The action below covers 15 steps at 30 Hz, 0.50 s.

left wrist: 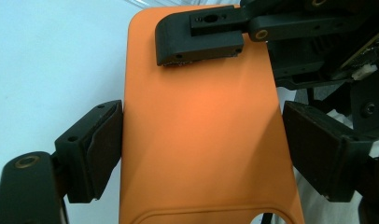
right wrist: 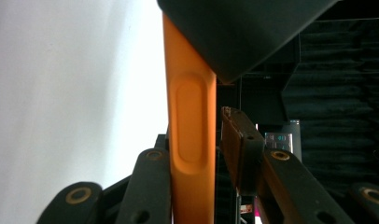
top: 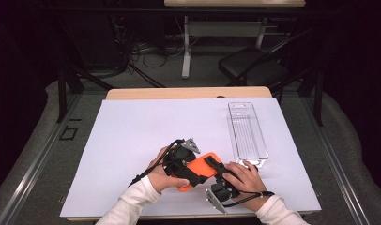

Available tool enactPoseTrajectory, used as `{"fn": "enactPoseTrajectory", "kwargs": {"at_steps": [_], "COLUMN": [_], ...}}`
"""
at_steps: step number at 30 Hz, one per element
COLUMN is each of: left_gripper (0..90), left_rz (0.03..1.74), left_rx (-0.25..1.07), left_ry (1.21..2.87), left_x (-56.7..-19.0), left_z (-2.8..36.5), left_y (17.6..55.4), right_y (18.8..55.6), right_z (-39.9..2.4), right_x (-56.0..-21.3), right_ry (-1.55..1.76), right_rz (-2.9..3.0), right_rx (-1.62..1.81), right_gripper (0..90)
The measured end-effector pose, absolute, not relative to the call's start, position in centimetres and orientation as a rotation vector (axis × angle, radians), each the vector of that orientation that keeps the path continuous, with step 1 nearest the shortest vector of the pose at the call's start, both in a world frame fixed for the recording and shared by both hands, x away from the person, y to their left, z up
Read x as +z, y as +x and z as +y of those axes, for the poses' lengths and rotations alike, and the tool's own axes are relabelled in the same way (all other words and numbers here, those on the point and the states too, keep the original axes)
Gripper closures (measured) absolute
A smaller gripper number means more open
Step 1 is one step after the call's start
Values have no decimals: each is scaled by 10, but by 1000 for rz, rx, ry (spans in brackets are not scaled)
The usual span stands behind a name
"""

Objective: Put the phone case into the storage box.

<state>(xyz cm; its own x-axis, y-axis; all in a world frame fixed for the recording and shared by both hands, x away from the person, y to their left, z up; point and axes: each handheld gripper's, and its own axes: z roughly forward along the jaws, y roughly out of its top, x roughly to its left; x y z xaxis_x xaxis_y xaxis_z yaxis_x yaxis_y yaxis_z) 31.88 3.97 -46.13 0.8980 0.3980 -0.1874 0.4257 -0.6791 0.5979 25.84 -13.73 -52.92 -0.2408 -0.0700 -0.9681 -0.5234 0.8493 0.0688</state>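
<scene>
- A white sheet [top: 132, 140] covered the table, with a wooden edge [top: 188, 93] showing at its far side.
- The left hand [top: 156, 176] came in from the bottom of the high view, in a white sleeve [top: 127, 206], and carried the left gripper [top: 187, 172] near the sheet's front edge.
- In the left gripper view, the left gripper [left wrist: 201, 140] had its jaws spread wide, one on each long side of an orange case [left wrist: 201, 140]; the left pad lay against the case's edge, and the right pad stood at the other edge, so the case was clamped across its width.
- The case [top: 201, 168] sat between the two hands, lifted just over the sheet near the front middle, tilted in the high view.
- The right gripper [top: 217, 169] met the case from the right; in the left gripper view one of its jaws lay flat on the case's back near the top end.
- In the right gripper view, the right gripper [right wrist: 197, 163] faced the case [right wrist: 190, 126] edge-on: the left jaw touched its face, while the right pad stood just beside it with a narrow gap, so these jaws were not yet clamped.
- The right hand [top: 245, 177] held that gripper, just in front of a clear tray [top: 247, 133].
- The tray lay lengthwise on the right part of the sheet, near the case but apart from it.
</scene>
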Motion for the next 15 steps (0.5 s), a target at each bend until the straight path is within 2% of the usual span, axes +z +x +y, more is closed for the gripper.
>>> {"fn": "enactPoseTrajectory", "kwargs": {"at_steps": [15], "left_gripper": [155], "left_rz": [596], "left_rx": [-70], "left_ry": [2390], "left_x": [-463], "left_z": [40], "left_y": [320], "right_y": [257], "right_z": [-138], "right_x": [-534], "right_ry": [-445], "right_rz": [1768], "right_rx": [446], "right_gripper": [781]}}
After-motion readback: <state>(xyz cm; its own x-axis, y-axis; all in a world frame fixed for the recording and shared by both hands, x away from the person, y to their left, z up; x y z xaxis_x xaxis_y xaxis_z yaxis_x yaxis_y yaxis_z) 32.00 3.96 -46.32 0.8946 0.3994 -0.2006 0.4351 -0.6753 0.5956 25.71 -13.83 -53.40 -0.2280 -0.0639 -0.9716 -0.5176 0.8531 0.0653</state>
